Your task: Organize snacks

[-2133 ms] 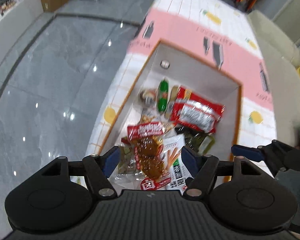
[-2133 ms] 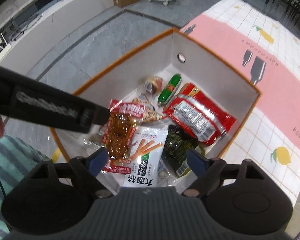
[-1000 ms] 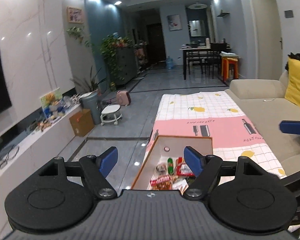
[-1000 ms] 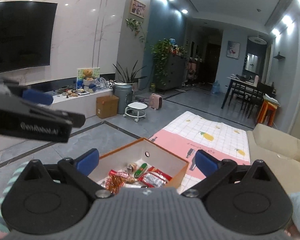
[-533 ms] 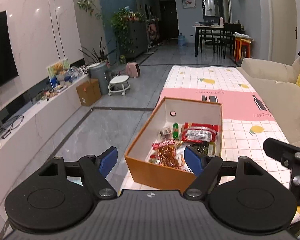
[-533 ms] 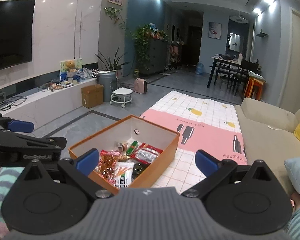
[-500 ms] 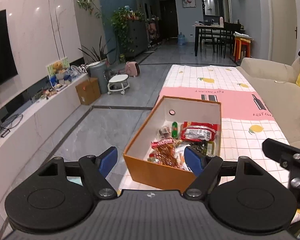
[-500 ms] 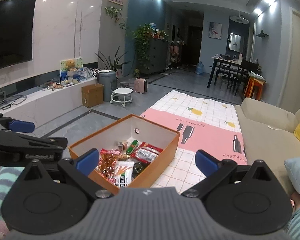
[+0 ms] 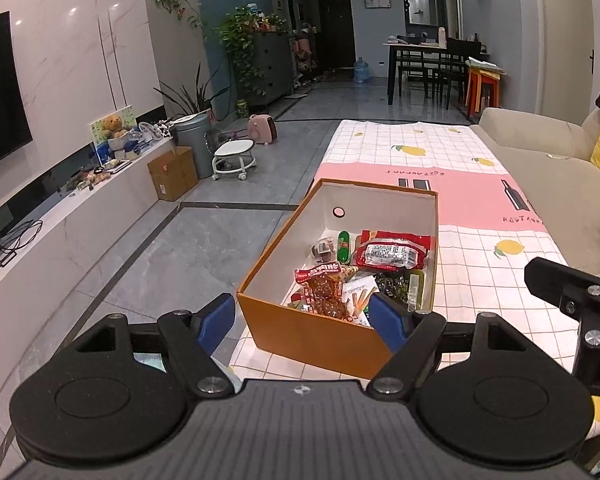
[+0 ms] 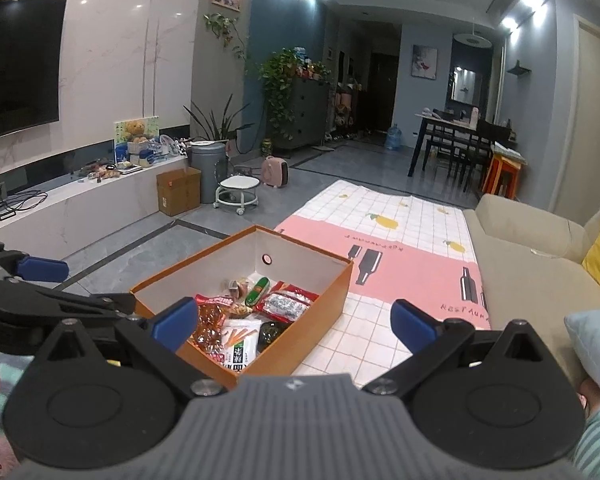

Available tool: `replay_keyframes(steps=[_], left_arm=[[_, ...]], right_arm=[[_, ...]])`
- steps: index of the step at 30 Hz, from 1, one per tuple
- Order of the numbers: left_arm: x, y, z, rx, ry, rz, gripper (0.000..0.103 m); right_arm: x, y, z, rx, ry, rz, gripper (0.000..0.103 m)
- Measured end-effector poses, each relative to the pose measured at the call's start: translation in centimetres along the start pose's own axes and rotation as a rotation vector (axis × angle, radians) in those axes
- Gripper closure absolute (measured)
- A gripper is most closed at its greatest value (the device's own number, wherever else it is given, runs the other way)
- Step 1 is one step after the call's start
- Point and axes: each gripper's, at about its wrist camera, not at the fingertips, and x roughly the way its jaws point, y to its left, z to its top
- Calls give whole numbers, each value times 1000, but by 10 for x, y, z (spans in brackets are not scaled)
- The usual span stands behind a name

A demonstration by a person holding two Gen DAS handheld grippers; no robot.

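Scanning from left to right, each line lists one item, its condition and the hazard attached to it.

Left gripper (image 9: 302,314): jaws apart, nothing between them; held back from the near wall of the box.
Orange box (image 9: 312,334): open-topped, white inside, resting on the checked cloth (image 9: 496,280) near its floor-side edge.
Snacks: all visible packets lie inside the box; none is seen on the cloth.
Brown-snack packet (image 9: 324,286): uppermost at the near end, partly over the breadstick packet (image 10: 240,340).
Red packet (image 9: 392,254): further back, beside the green sausage (image 9: 343,246).
Right gripper (image 10: 294,322): jaws spread wide, empty, hovering at the near right corner of the box.
Risk, box shift: judged likely if a finger strikes the near wall on entry; the light box could slide toward the cloth edge.
Risk, double pick: overlapping packets may lift together or slip from smooth film.
Risk, collision: both grippers approach the same near end and could foul each other.
Left wrist view only: right-side packets against the far wall and part of the other tool at the right margin.
Right wrist view only: printed face of the breadstick packet, the dark packet (image 10: 270,332) and a striped sleeve (image 10: 598,440).
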Motion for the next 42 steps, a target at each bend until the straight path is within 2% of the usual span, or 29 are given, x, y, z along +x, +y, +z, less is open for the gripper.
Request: replay_keyframes(steps=[10, 42], left_arm=[[3, -7, -1, 5, 25, -11, 14], [2, -9, 0, 2, 31, -15, 14]], right_arm=[[3, -6, -4, 26, 22, -12, 4], [7, -2, -6, 10, 36, -6, 4]])
